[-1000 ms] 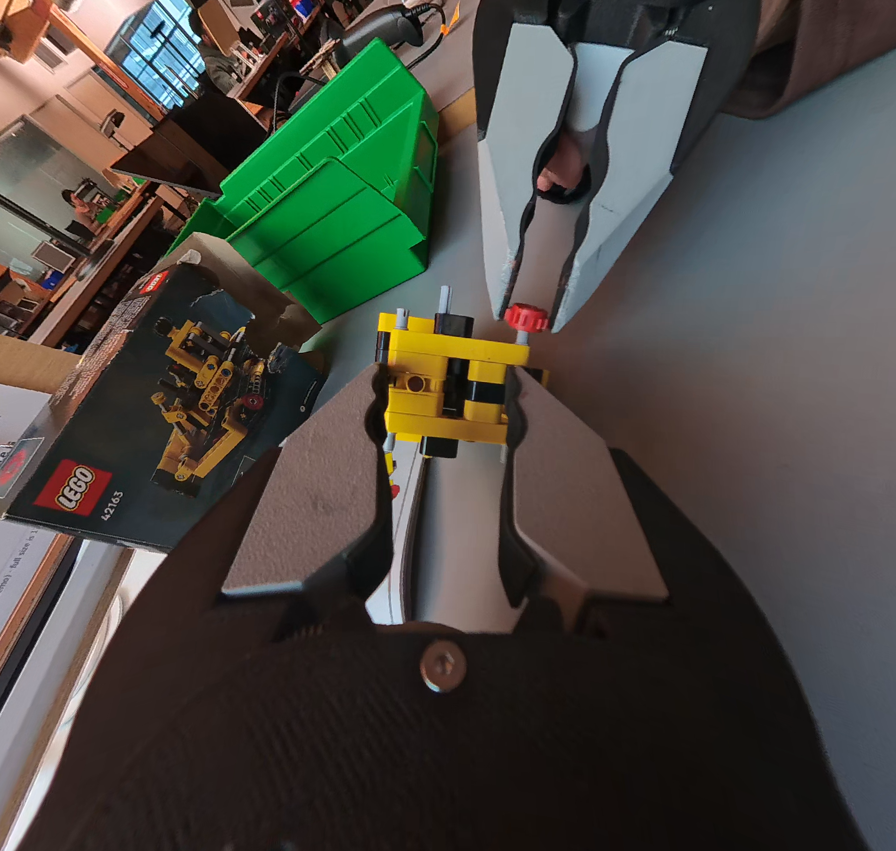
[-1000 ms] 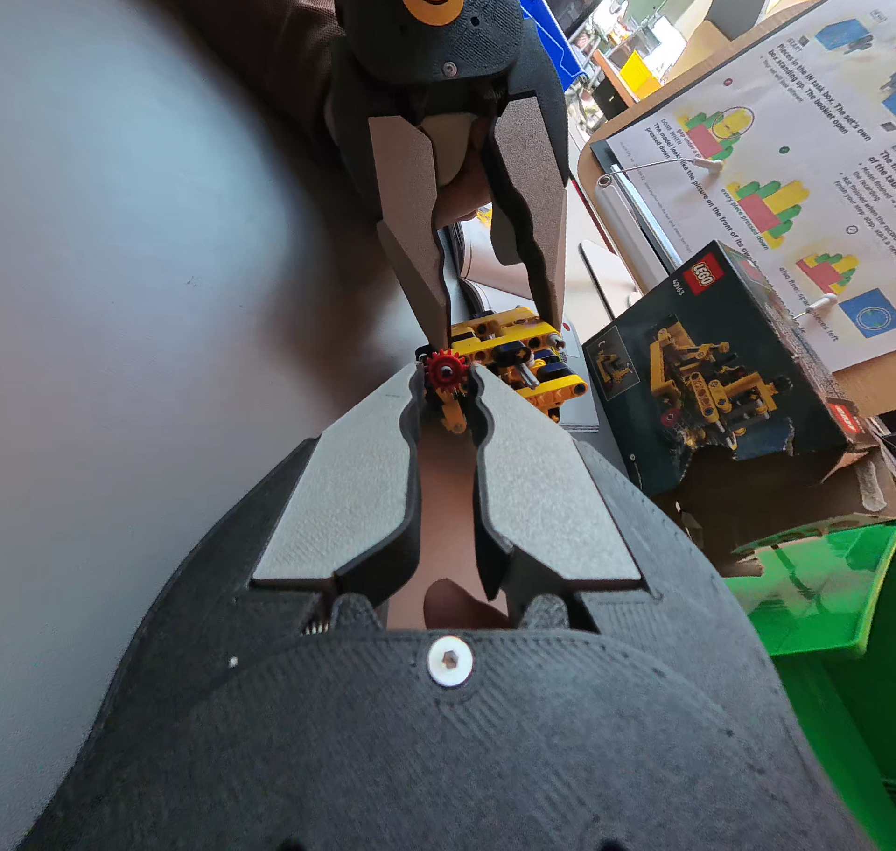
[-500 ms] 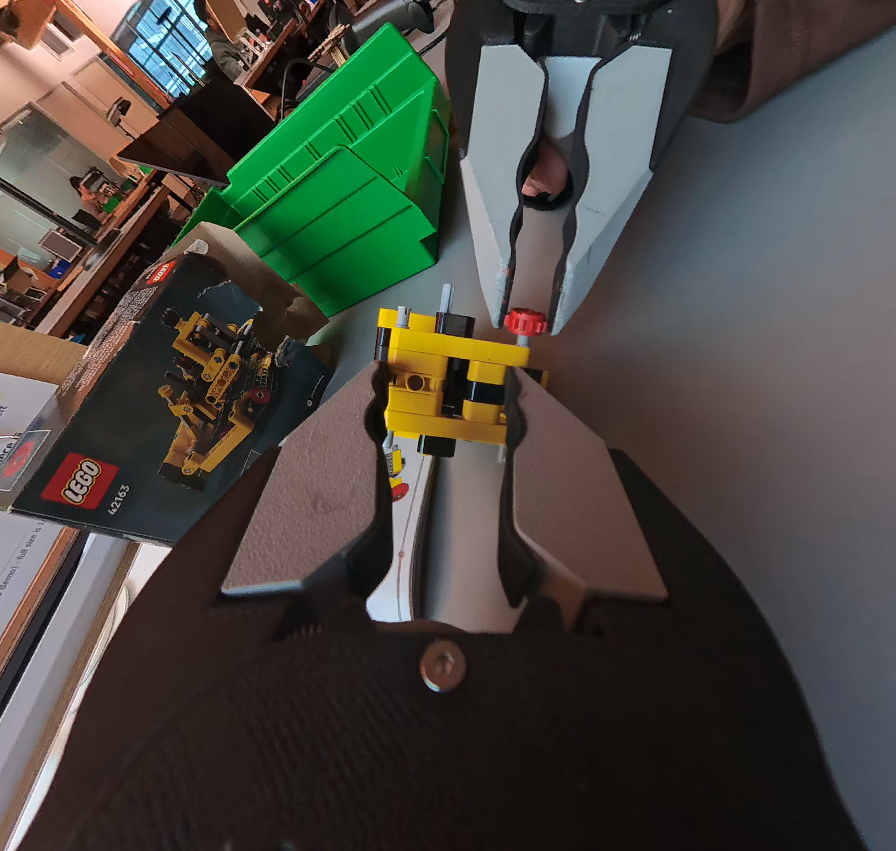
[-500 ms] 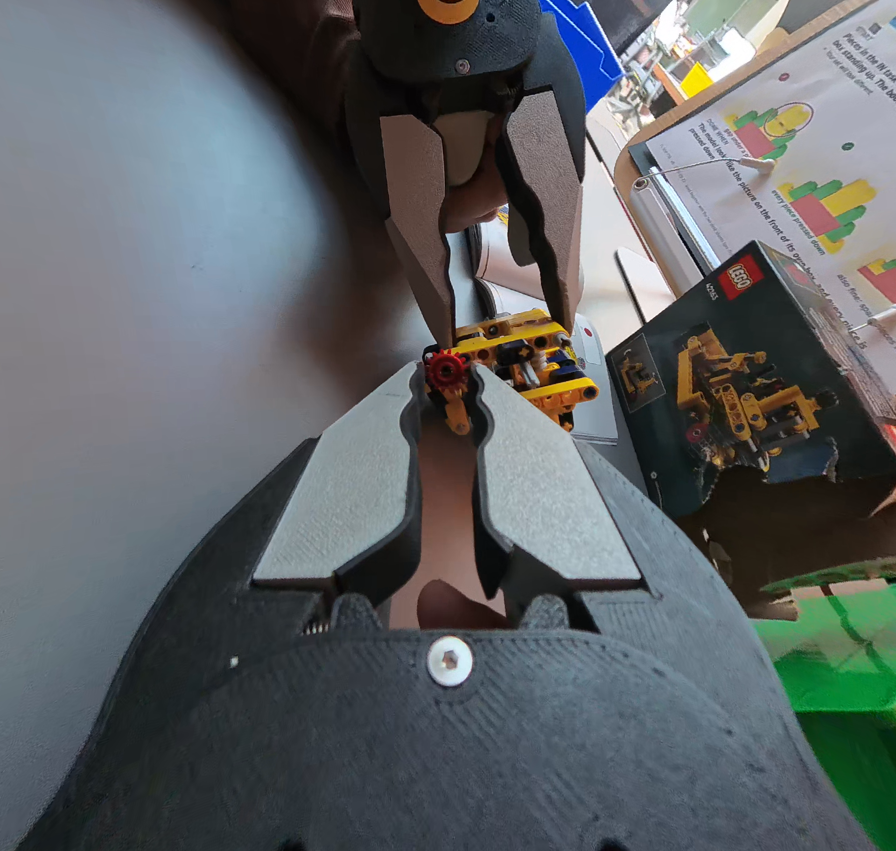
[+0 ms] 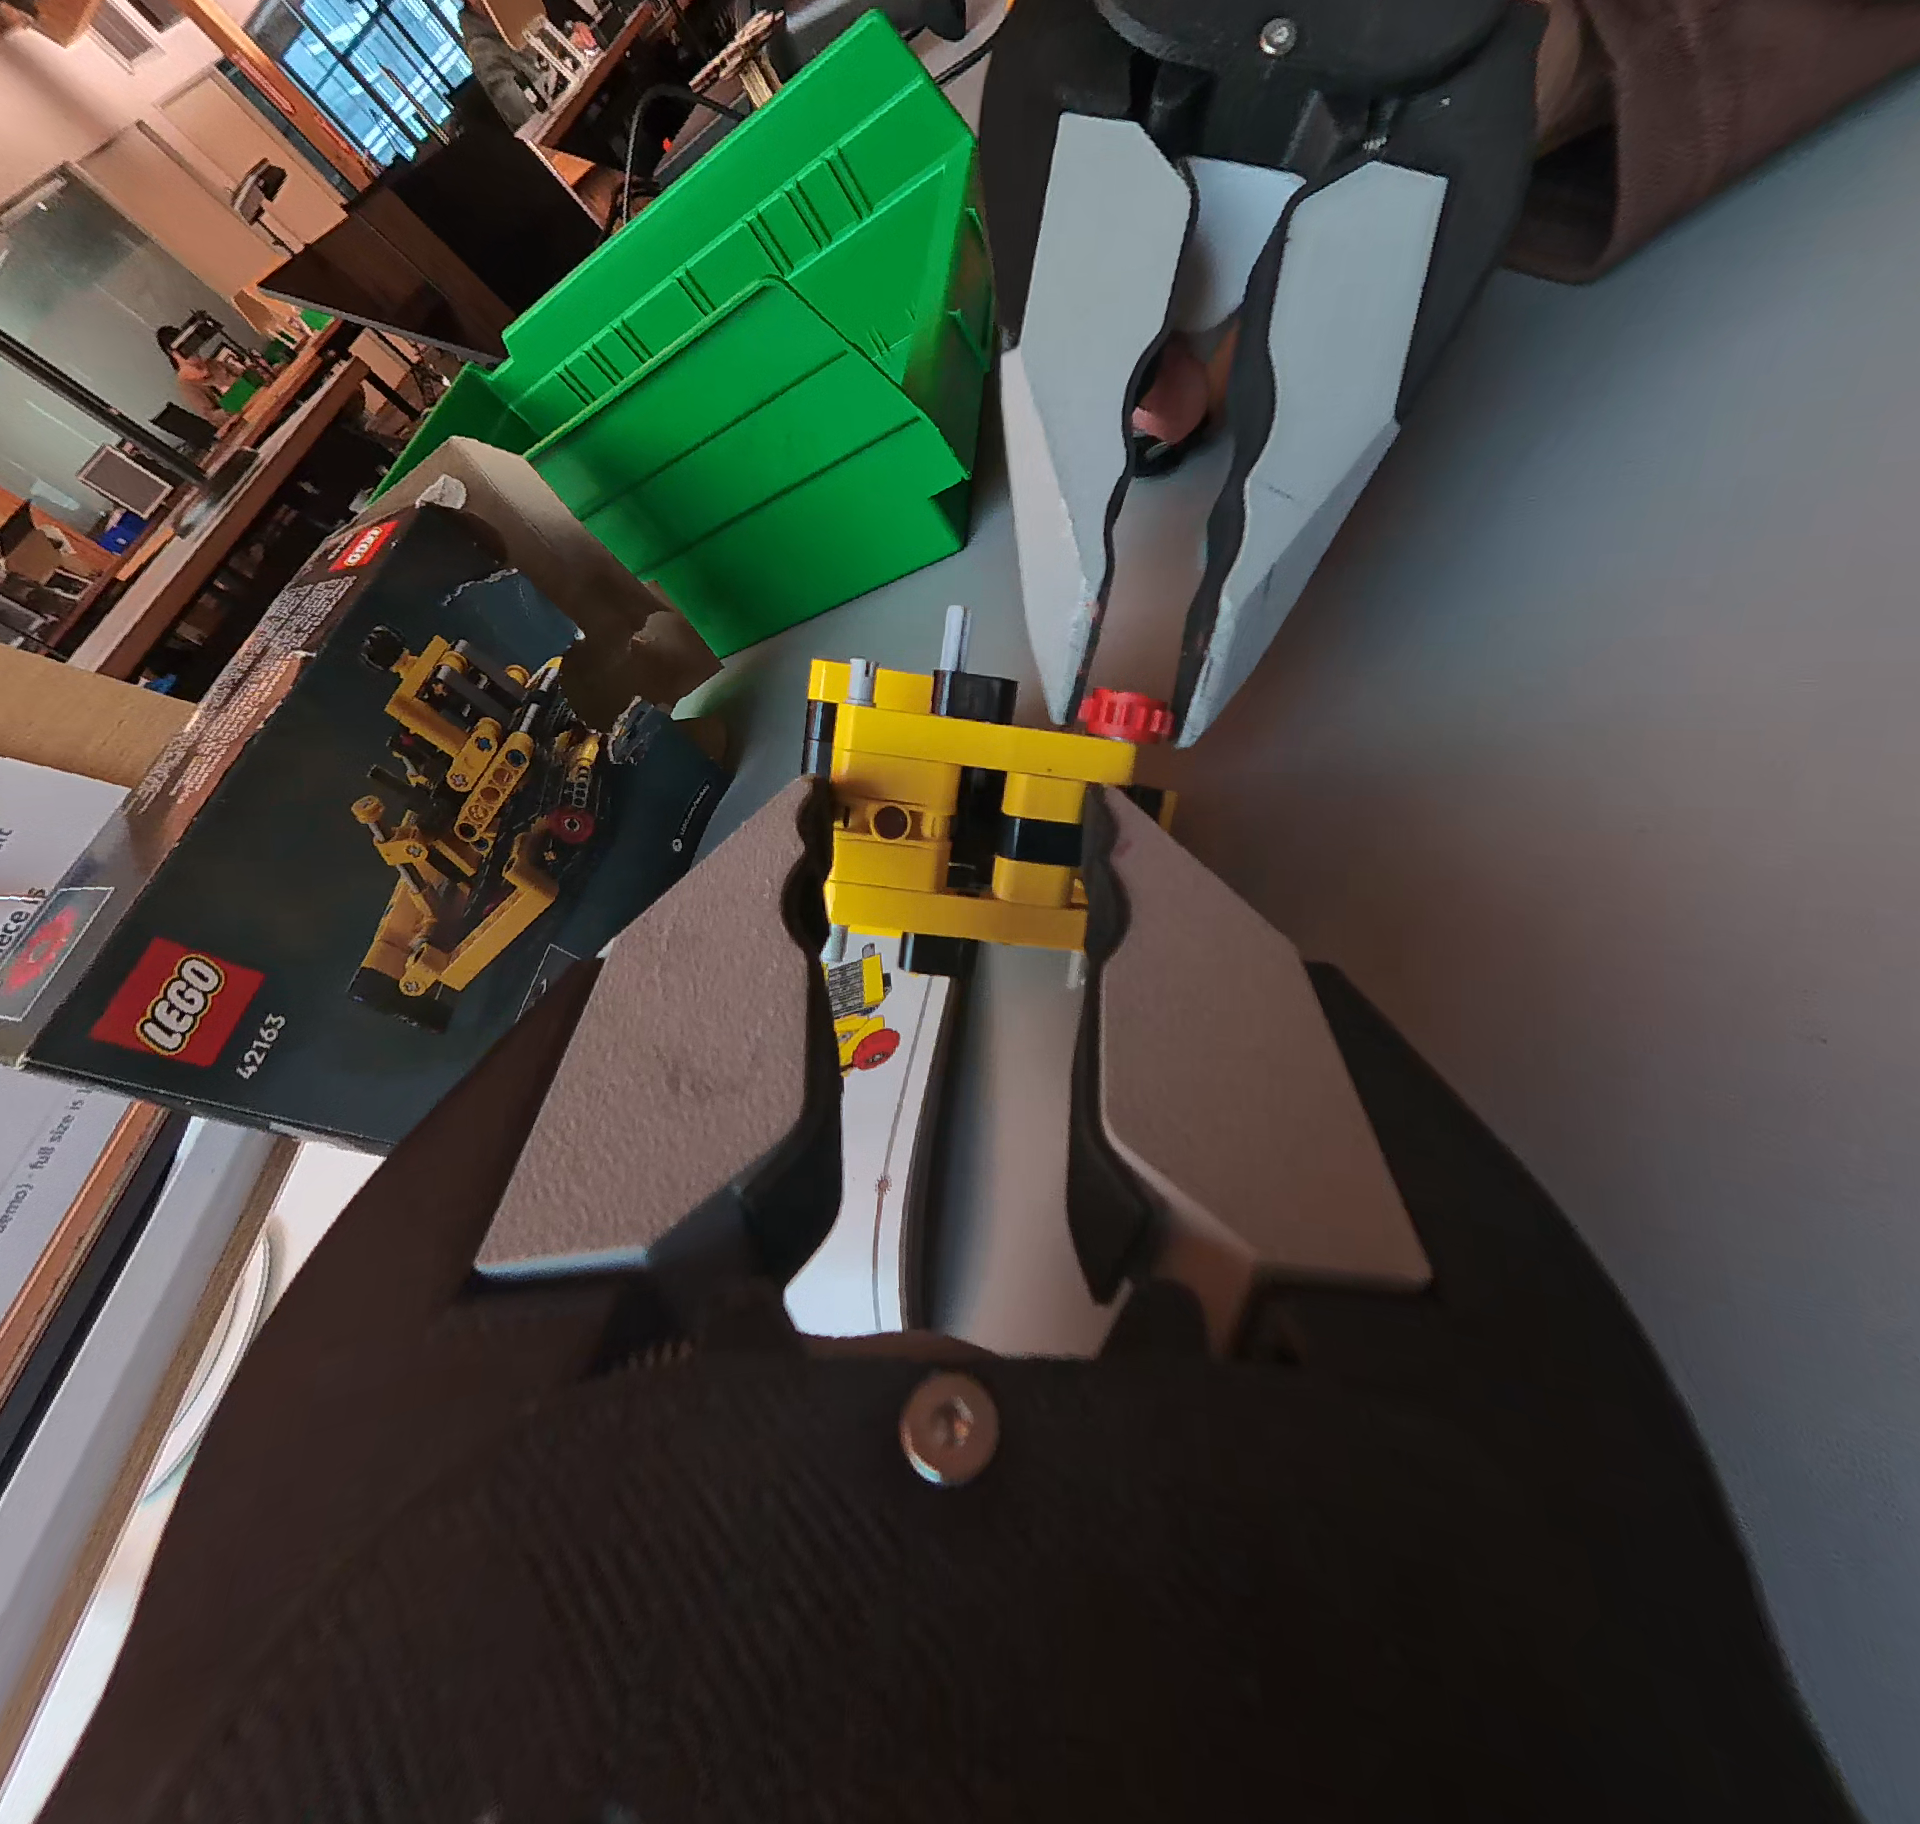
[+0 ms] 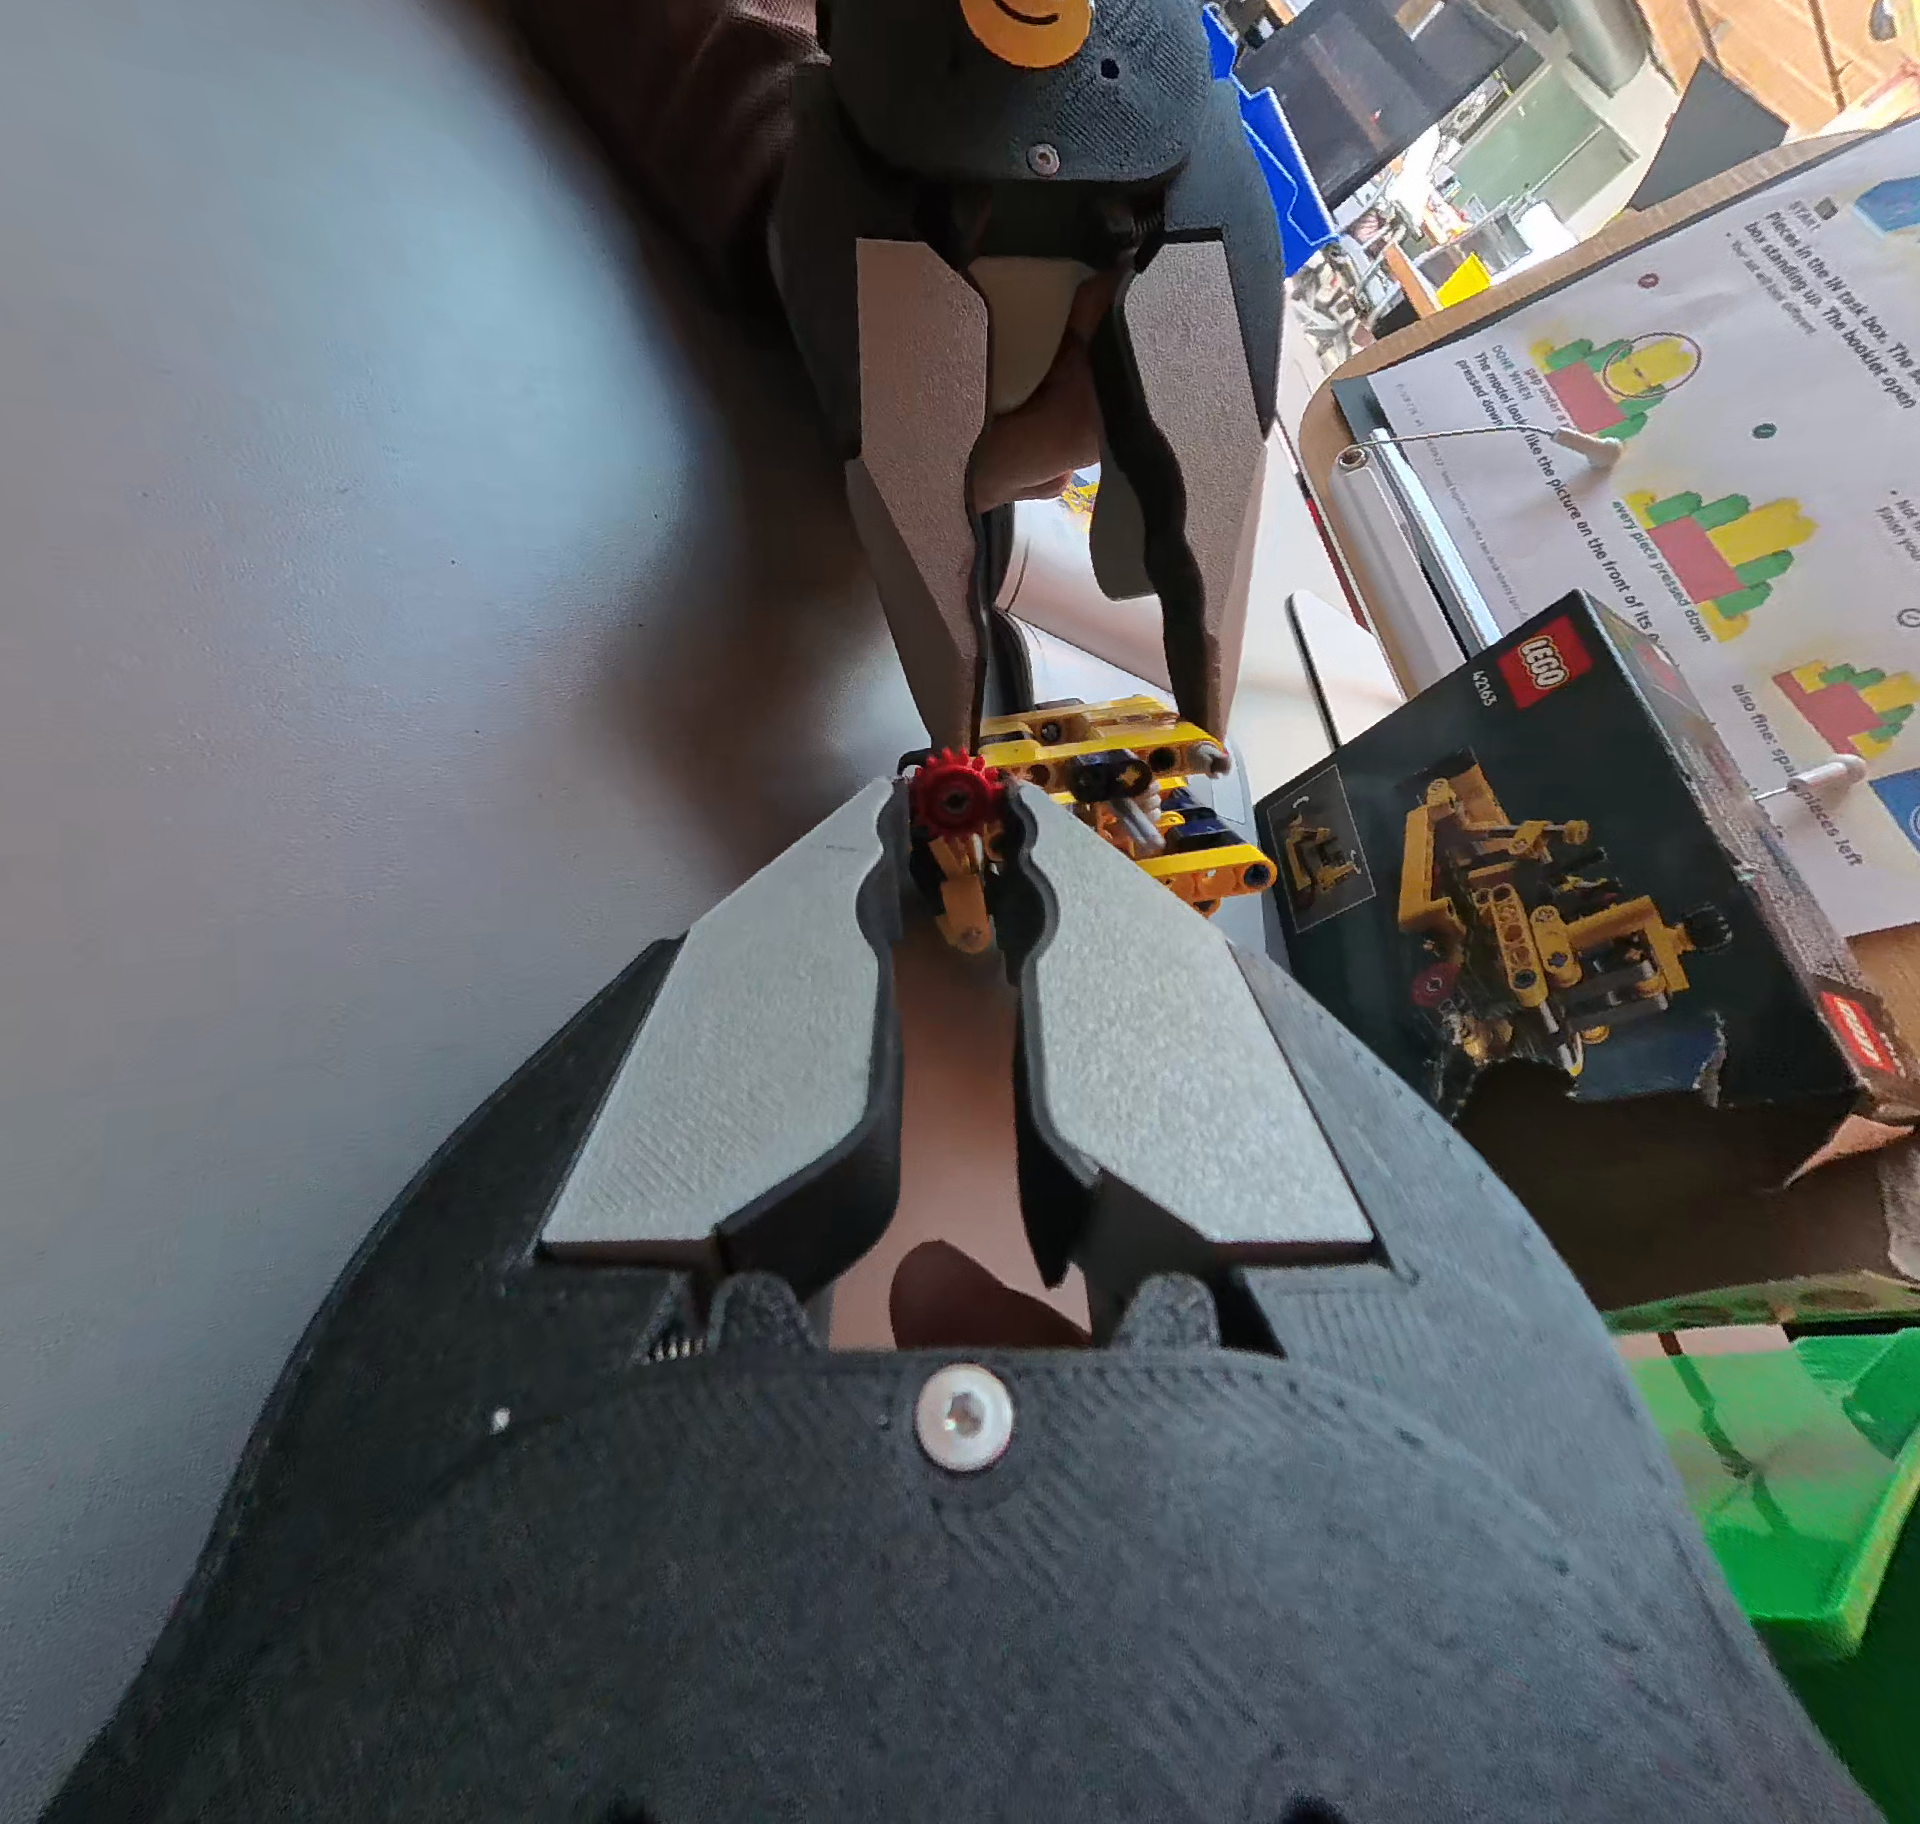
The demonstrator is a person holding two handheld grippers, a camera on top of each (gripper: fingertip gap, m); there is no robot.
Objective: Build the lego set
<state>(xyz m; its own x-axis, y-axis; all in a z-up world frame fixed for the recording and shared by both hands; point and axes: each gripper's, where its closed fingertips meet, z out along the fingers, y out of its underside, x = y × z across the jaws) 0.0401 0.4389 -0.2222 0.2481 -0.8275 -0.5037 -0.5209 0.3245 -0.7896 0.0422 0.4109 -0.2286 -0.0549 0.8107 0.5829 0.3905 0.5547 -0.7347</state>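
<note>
Above the grey tabletop (image 5: 1558, 943), the left gripper (image 5: 956, 839) is clamped across the flat sides of the yellow lego assembly (image 5: 966, 818), a light, rigid frame whose pinned joints could pop apart if squeezed or twisted; those broad beams look like the safest hold. The right gripper (image 6: 951, 818) pinches the red gear (image 6: 948, 800) at its corner, small and probably slippery. Whether the gear is fully seated on its axle is hidden behind the fingers.

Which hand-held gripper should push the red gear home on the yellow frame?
Right. The right hand-held gripper already pinches the red gear at the yellow frame. The left hand-held gripper is clamped on that frame, so it is best used to brace it.
</note>
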